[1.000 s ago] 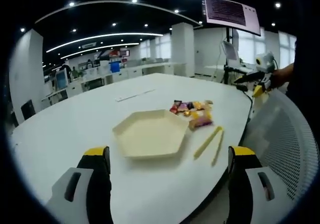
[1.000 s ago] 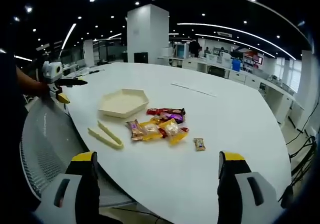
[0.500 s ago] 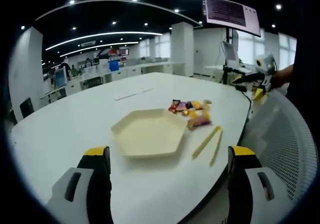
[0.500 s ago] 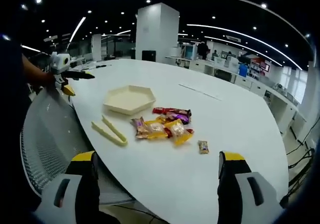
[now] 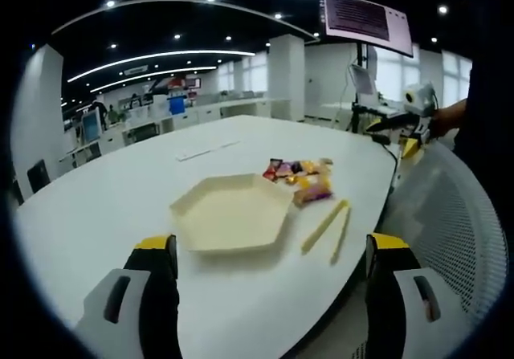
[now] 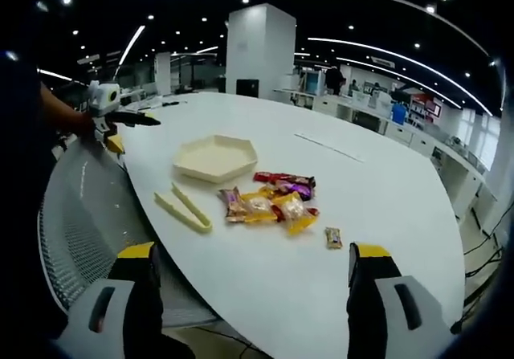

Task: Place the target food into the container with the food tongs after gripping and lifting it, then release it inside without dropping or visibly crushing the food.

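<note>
- The pile of wrapped snacks (image 6: 273,205) lies on the white table (image 6: 385,214), ahead of the right gripper (image 6: 250,295) and slightly left of its centre line; in the left gripper view the same pile (image 5: 299,178) sits ahead and to the right, beyond the tray
- One small wrapped sweet (image 6: 333,237) lies apart from the pile, nearer the right gripper's right jaw
- The pale yellow food tongs (image 6: 183,210) rest flat on the table, just left of the pile in the right gripper view; in the left gripper view the tongs (image 5: 325,229) lie right of the tray, near the table edge
- The hexagonal cream tray (image 5: 231,213) is straight ahead of the left gripper (image 5: 273,295), and looks unfilled, though its far corner is hard to read
- Both grippers hover with jaws spread wide, gripping nothing
- A mesh chair back (image 5: 454,238) stands right of the left gripper
- Office desks (image 6: 385,106) stand far beyond the table
</note>
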`<state>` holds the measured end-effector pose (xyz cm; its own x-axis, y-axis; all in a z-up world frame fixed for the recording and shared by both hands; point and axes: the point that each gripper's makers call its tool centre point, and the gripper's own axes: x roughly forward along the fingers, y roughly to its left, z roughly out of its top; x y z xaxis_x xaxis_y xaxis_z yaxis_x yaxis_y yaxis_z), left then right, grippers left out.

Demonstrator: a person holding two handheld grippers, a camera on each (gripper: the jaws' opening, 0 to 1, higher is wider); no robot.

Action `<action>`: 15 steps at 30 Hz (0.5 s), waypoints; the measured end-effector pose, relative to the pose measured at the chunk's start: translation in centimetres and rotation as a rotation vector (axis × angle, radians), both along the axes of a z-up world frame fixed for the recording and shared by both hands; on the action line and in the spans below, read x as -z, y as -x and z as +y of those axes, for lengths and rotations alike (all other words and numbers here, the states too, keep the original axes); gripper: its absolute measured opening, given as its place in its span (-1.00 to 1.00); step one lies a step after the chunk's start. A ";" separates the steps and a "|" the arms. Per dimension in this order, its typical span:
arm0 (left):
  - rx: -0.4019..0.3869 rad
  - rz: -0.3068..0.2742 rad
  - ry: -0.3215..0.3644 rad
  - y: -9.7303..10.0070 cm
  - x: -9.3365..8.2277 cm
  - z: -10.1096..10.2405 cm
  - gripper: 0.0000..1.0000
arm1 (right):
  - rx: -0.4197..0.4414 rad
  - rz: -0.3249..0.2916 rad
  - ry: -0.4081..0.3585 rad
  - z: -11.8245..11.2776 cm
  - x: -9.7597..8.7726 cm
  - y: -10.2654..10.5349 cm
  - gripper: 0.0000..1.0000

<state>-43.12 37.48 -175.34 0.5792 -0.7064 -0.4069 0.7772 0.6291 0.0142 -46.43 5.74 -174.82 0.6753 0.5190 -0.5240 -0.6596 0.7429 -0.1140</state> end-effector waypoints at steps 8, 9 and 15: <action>0.182 0.006 -0.100 0.6 -0.2 -2.2 0.83 | 0.004 -0.007 -0.018 -0.1 -0.7 -0.5 0.88; 0.212 0.011 -0.100 0.8 -0.1 -2.8 0.85 | 0.005 -0.008 -0.023 0.0 -0.8 -0.5 0.87; 0.319 0.003 -0.181 0.8 1.0 -5.2 0.66 | 0.003 -0.003 -0.031 0.3 -0.8 -0.6 0.85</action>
<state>-43.89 32.27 -176.36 0.3399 -0.7677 -0.5432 0.9341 0.3427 0.1002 -45.84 6.06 -173.97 0.6785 0.5326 -0.5059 -0.6569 0.7482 -0.0934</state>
